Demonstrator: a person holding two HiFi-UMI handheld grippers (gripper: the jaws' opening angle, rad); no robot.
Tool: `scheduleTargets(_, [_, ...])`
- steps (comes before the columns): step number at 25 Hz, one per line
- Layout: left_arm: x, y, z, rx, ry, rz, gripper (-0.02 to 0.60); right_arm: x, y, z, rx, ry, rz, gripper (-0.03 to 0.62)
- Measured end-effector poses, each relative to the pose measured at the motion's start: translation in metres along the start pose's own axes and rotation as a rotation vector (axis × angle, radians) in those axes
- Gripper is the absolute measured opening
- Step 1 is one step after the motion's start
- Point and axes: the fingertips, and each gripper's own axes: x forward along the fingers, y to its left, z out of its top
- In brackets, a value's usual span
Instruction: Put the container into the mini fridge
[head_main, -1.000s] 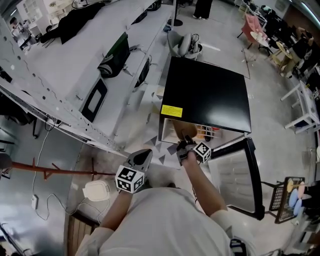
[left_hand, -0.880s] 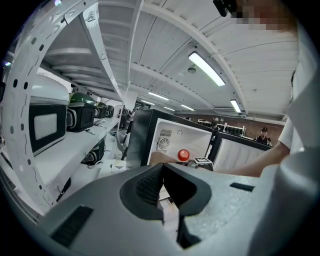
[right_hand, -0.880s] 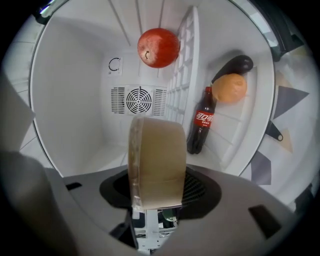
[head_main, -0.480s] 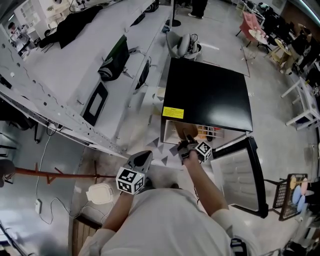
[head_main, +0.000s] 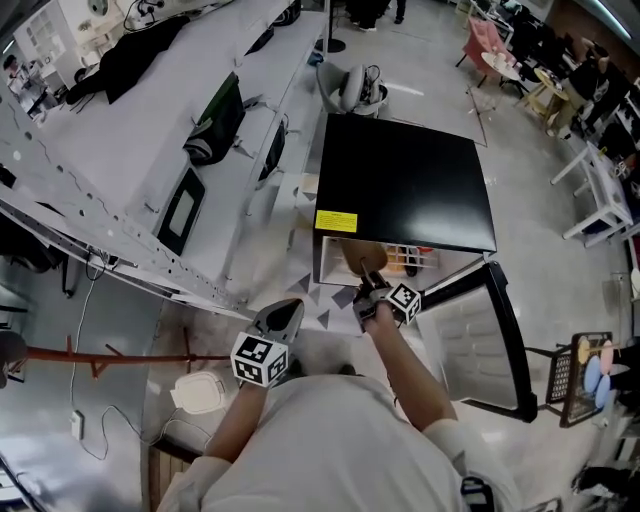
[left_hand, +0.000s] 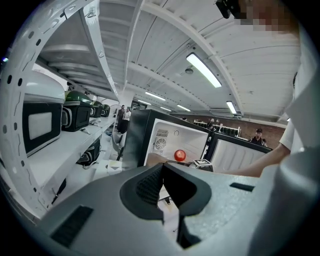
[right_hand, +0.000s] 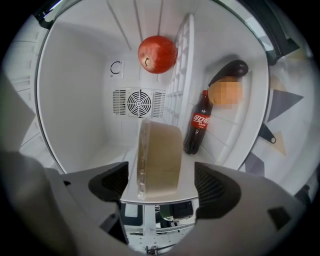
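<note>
The container (right_hand: 160, 155), a brown paper bowl with a clear lid, rests on the white floor of the open mini fridge (head_main: 400, 180). My right gripper (right_hand: 162, 184) is at the fridge mouth. Its jaws are opening and stand wide on either side of the container, with both pads clear of it. The head view shows the container (head_main: 362, 260) just inside the opening, with the right gripper (head_main: 368, 290) in front of it. My left gripper (head_main: 283, 318) hangs to the left of the fridge, shut and holding nothing; in its own view its jaws (left_hand: 162, 192) meet.
Inside the fridge are a red apple (right_hand: 157, 54), a cola bottle (right_hand: 197, 122) and a dark eggplant (right_hand: 229, 70). The fridge door (head_main: 480, 350) swings open to the right. A white lidded dish (head_main: 195, 392) lies on the floor at the left, beside long white shelving (head_main: 120, 150).
The right gripper stays at the fridge mouth with the container in front of it. The left gripper keeps its place. Only the head view has shifted slightly.
</note>
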Motion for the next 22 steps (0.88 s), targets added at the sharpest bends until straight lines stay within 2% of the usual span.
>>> scheduleTargets(8, [0.010, -0.013, -0.004, 0.000, 0.013, -0.055, 0.005, -0.028, -0.002, -0.006, -0.206, 0.029, -0.056, 0.411])
scheduleTargets(17, [0.021, -0.023, -0.006, -0.001, 0.020, -0.102, 0.005, -0.036, 0.020, -0.022, -0.740, 0.095, -0.167, 0.405])
scheduleTargets(22, [0.020, -0.020, -0.006, -0.003, 0.019, -0.098, 0.005, -0.030, 0.029, -0.031, -0.925, 0.129, -0.200, 0.379])
